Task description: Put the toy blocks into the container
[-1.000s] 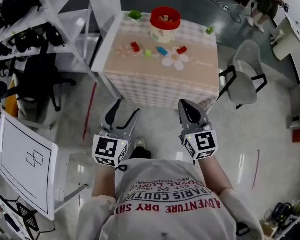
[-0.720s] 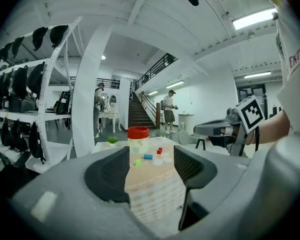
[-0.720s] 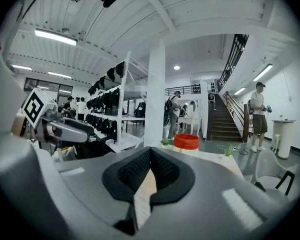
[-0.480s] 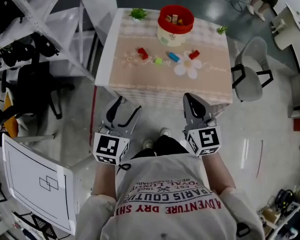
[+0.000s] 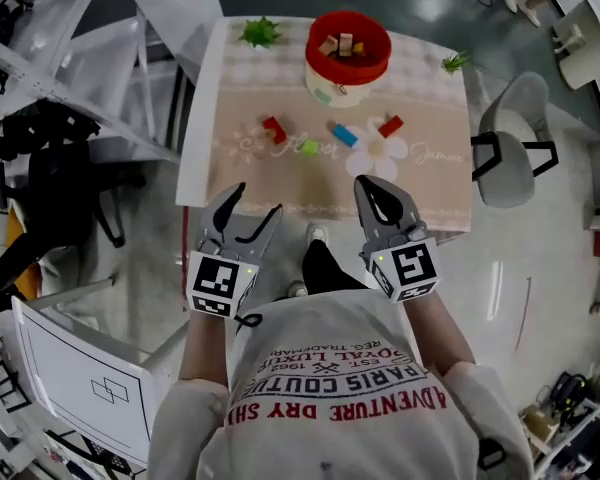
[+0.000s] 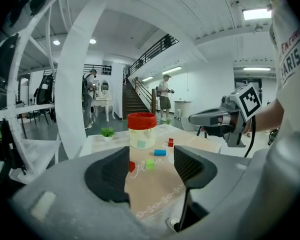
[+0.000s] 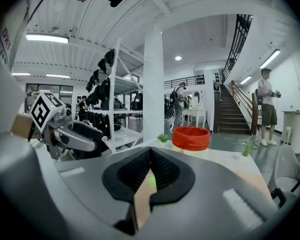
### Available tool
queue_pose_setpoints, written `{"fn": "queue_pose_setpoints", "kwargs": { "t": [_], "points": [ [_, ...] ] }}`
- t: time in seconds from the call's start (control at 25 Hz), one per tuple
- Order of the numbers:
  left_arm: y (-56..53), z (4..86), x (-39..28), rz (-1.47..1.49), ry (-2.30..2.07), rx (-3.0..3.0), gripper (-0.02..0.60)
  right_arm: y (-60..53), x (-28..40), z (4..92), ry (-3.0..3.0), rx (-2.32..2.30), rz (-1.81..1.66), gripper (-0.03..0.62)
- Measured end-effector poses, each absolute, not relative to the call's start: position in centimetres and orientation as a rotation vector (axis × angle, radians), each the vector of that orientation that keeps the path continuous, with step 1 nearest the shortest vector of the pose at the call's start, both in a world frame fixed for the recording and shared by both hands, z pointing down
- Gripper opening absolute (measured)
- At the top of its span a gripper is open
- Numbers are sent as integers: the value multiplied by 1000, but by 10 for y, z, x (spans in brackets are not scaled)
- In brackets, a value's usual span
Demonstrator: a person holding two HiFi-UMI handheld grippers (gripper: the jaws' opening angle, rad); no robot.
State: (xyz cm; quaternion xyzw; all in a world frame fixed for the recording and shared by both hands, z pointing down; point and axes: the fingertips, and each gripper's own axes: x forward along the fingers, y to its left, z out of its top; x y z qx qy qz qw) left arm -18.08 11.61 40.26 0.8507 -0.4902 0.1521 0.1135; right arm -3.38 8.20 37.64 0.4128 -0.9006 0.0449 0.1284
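Note:
On the cloth-covered table [image 5: 420, 183] stands a red-rimmed container [image 5: 347, 53] with several blocks inside. Loose on the cloth in front of it lie a red block [image 5: 274, 129], a green block [image 5: 309, 147], a blue block [image 5: 344, 134] and another red block [image 5: 390, 126]. My left gripper [image 5: 252, 210] hangs over the table's near edge, open and empty; its own view shows the container [image 6: 141, 129] and the green block [image 6: 150, 164] ahead. My right gripper [image 5: 380, 193] is beside it, shut on nothing, with the container [image 7: 191, 138] ahead.
Two small green plants [image 5: 261, 33] [image 5: 453, 63] stand at the table's far corners. A grey chair [image 5: 515, 153] is to the right, metal shelving [image 5: 70, 88] to the left, a whiteboard [image 5: 90, 383] at lower left. People stand by the stairs [image 6: 165, 91].
The person has walked up to the table. Both grippers, earlier over the floor short of it, now reach its near edge. Their jaws look unchanged.

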Motion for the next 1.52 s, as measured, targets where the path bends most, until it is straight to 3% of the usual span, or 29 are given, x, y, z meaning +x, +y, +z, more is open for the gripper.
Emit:
{"fn": "queue_pose_setpoints", "kwargs": {
  "t": [0.24,0.4,0.88,1.2,1.36,1.52],
  "points": [
    [41,448,-178,593,-1387,2481,297,16,-37,404,-2619,1108,173,2],
    [9,489,-173,755,-1289,2456,362,-13,-37,424,-2600,1048,196,2],
    [-51,574,-180,1153,-1004,2415,394,-73,-36,466,-2560,1017,307,2],
    [-70,609,-179,1236,-834,2403,391,-81,-45,481,-2522,1025,369,2],
    [-65,615,-175,1210,-770,2404,317,-82,-44,480,-2492,1054,384,2],
    [-64,615,-175,1174,-760,2411,313,-85,-46,477,-2472,1080,385,2]
  ]
}}
